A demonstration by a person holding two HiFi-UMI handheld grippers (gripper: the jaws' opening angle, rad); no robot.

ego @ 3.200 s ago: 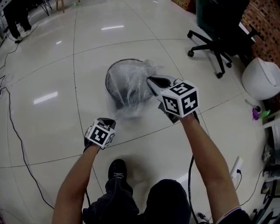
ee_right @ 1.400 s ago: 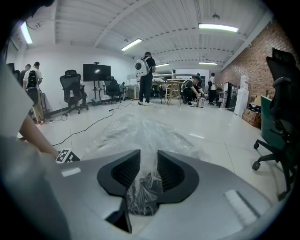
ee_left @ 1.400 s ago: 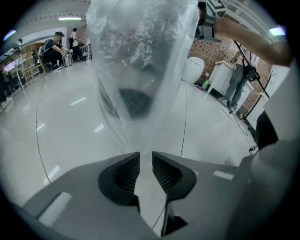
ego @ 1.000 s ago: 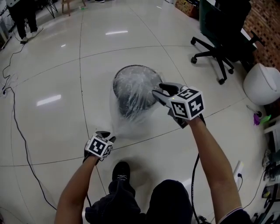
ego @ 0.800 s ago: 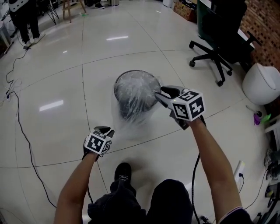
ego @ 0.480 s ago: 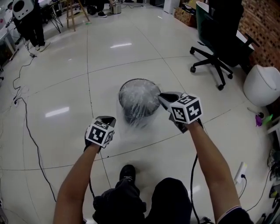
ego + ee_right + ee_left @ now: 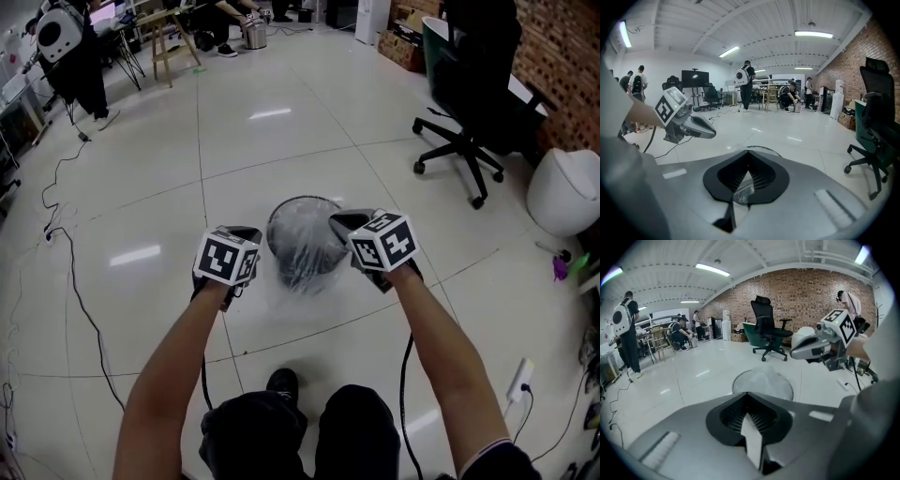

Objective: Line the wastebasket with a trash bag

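— Glossy white floor tiles (image 7: 141, 187) all round, an office chair (image 7: 469, 122) at upper right, and the black mesh wastebasket (image 7: 300, 199) dead centre of the head view. Where does the bag stand?

— The clear trash bag (image 7: 302, 246) is draped over the basket's mouth and spills down its near side toward the floor. As far as I can tell it isn't seated: the film lies across the opening rather than hanging down inside.

— And the grippers?

— The right gripper (image 7: 336, 223) sits at the rim's right edge, fingers clamped on a crinkled pinch of film; its own view shows that plainly. The left gripper (image 7: 249, 234) is just left of the basket. Its fingers are closed too, with a pale strip between them that looks like the bag's edge.

— So how to do this step well?

— My reading is that the job now is opening the bag's mouth. Draw the two pinches apart until the hem is taut and wider than the rim, then lower it over the outside all round. Both grips look small, so pull evenly, because thin film can slip or tear. The basket is probably light and could tip or slide on slick tile, so pull outward rather than up.
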